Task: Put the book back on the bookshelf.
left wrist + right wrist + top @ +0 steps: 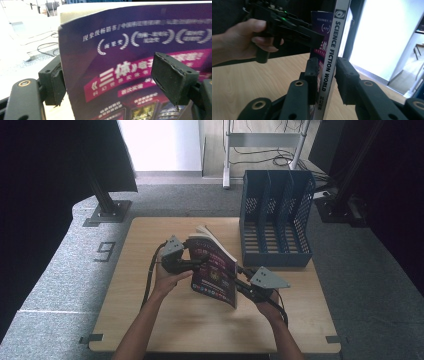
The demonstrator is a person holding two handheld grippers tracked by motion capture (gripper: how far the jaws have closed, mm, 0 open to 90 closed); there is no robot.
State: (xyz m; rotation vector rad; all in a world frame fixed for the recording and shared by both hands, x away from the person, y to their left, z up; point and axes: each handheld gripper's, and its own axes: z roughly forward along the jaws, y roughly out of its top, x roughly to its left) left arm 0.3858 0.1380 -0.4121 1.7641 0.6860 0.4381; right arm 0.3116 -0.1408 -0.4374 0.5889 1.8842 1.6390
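1. Standing almost upright in the middle of the high view, a purple magazine (214,270) is held above the wooden desk (150,315) between the two grippers.
2. The left gripper (192,262) comes from the left of the frame; in the left gripper view its fingers (53,83) sit on both sides of the cover edge, one pad behind and one in front, grasping the magazine (130,70).
3. The right gripper (245,282) is at the lower right of the magazine. In the right gripper view the spine (332,57) with "SCIENCE FICTION WORLD" stands between its fingers (313,75); the left pad touches the cover, the right pad shows a thin gap, so this grip is released.
4. A blue file rack (275,220) stands at the upper right of the desk, well apart from the magazine.
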